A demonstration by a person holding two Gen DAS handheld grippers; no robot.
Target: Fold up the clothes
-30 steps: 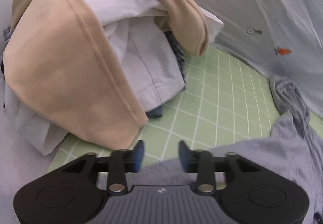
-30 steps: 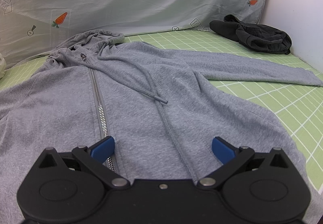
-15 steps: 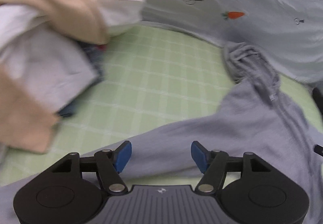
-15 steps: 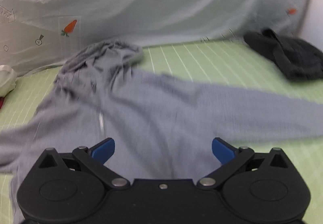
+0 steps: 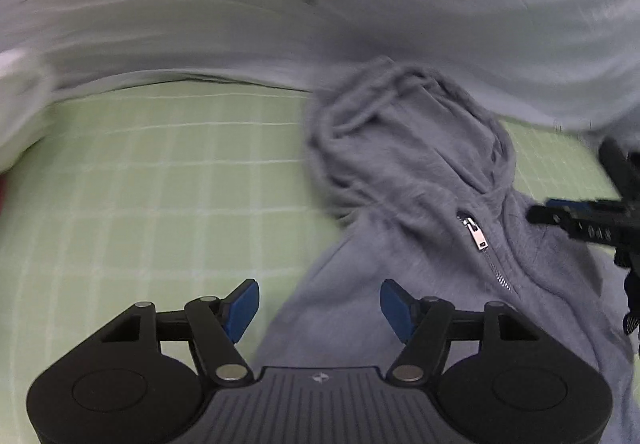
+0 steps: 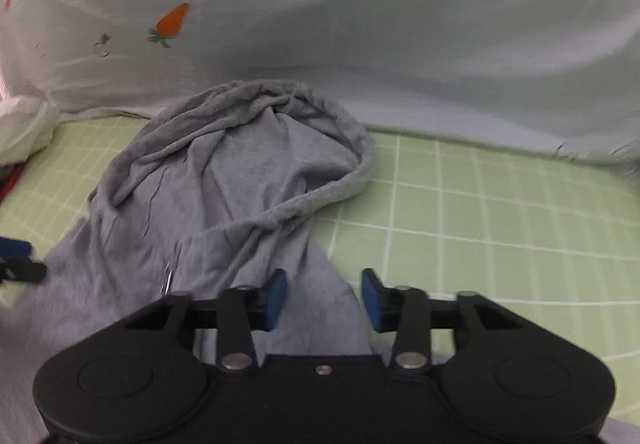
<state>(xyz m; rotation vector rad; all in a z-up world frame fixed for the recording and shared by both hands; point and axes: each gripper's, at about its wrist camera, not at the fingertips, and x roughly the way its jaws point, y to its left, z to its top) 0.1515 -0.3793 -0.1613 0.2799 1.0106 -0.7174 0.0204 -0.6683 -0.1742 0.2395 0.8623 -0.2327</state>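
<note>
Grey hoodie [image 5: 420,204] spread unfolded on green grid mat [image 5: 160,184], hood bunched toward mat's rear edge. Left hand-held gripper [image 5: 318,304] released; right hand-held gripper [image 6: 324,298] released, narrower gap. Risk: pinching single layer or drawcord skews fold.

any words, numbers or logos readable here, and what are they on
"048" or thereabouts: white digits on the right gripper at the edge of the left wrist view, too blurred to be sure.
Small emblem on the left gripper body: a mark, no letters.
Prints on the pale sheet: an orange carrot and blurred symbols, no readable words.

Fleecy grey cloth hoodie [image 5: 404,180], metal zip [image 5: 476,234]
</note>
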